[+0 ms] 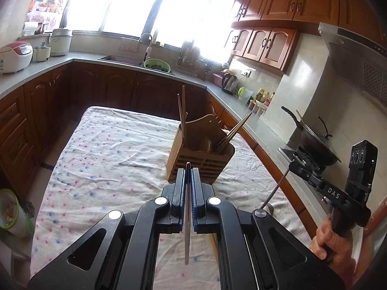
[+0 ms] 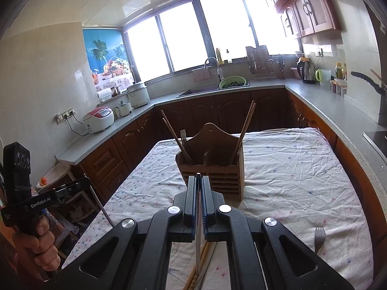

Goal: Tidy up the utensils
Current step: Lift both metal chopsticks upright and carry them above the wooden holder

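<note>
Clearly, both sets of fingers are clenched, each on a thin metal utensil. The left gripper [image 1: 188,169] pinches a slim metal utensil [image 1: 187,236] edge-on between its blue pads; its long axis runs along the fingers, one end poking just past the fingertips toward the holder, the rest running back under the camera. In the right wrist view that same piece shows as a thin rod slanting down from the left gripper [image 2: 83,181], lower end toward the cloth. The right gripper [image 2: 198,176] likewise clamps a flat metal utensil [image 2: 197,246] along its own fingers, tip just beyond the fingertips, shaft hanging back and down. What kind of utensil each one is cannot be told.

Ahead of both grippers stands the wooden utensil holder [image 2: 215,169] on the cloth-covered surface [image 2: 290,169], upright, with a slatted front. One pair of chopsticks [image 2: 173,137] leans left out of its left compartment, tips up, beside a fork [image 2: 183,136] standing tines up. Another pair of chopsticks [image 2: 245,128] leans right from the right compartment. A second fork [image 2: 319,238] lies on the cloth at lower right, tines pointing away from the camera. More chopsticks [image 2: 202,261] lie on the cloth beneath the right gripper.
</note>
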